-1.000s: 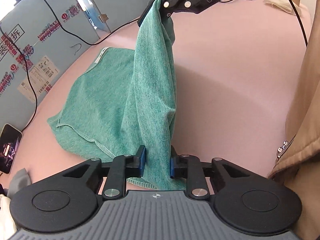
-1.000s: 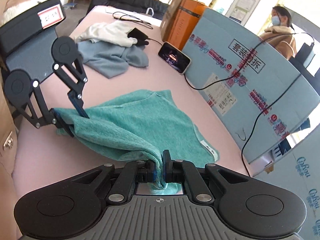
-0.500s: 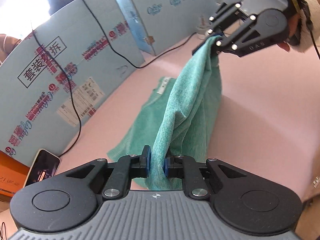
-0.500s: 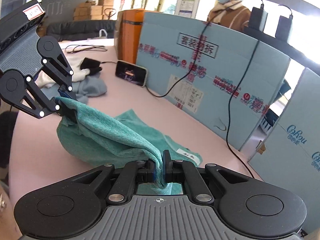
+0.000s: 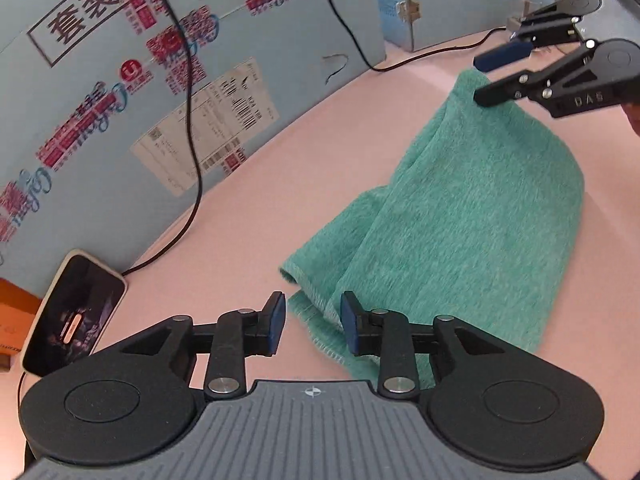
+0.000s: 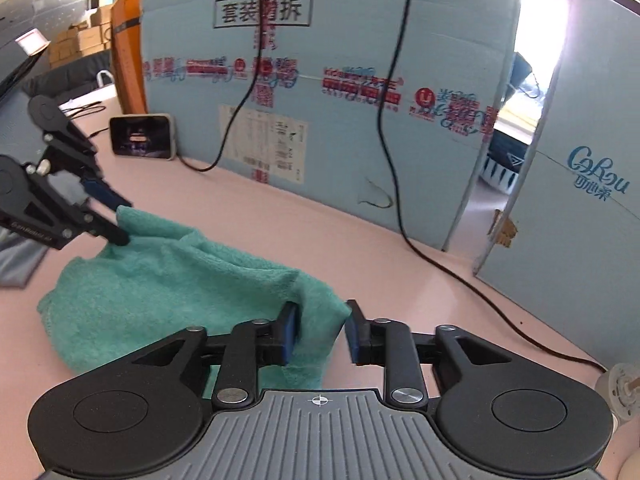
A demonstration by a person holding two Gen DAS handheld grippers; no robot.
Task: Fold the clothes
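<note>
Along the far edge of the pink surface [image 5: 256,216] stands a wall of pale blue cardboard panels [image 6: 360,92] printed with red and blue lettering, a white shipping label [image 5: 208,124] stuck low on one of them. At the left end of that edge a phone [image 5: 72,312] with a lit screen leans against the cardboard, an orange box [image 6: 126,52] rising behind it, and stacked brown cartons show blurred in the room beyond. Black cables [image 6: 392,128] hang down the panels and trail across the surface toward its right edge. Near the middle of the surface, nearer the front edge, lies the green garment [image 5: 460,232], folded over on itself into a soft, thick band with its stitched hem showing at the left end. The left gripper [image 5: 312,320] hovers at that hem end, its jaws opening, the blue pads apart with the cloth's edge lying loose between them and neither pad pressing it. The right gripper [image 6: 322,330] sits at the opposite end, its jaws opening too, a corner of the garment between the pads, unpinched. Past the right end of the cardboard wall a gap opens onto bright daylight.
</note>
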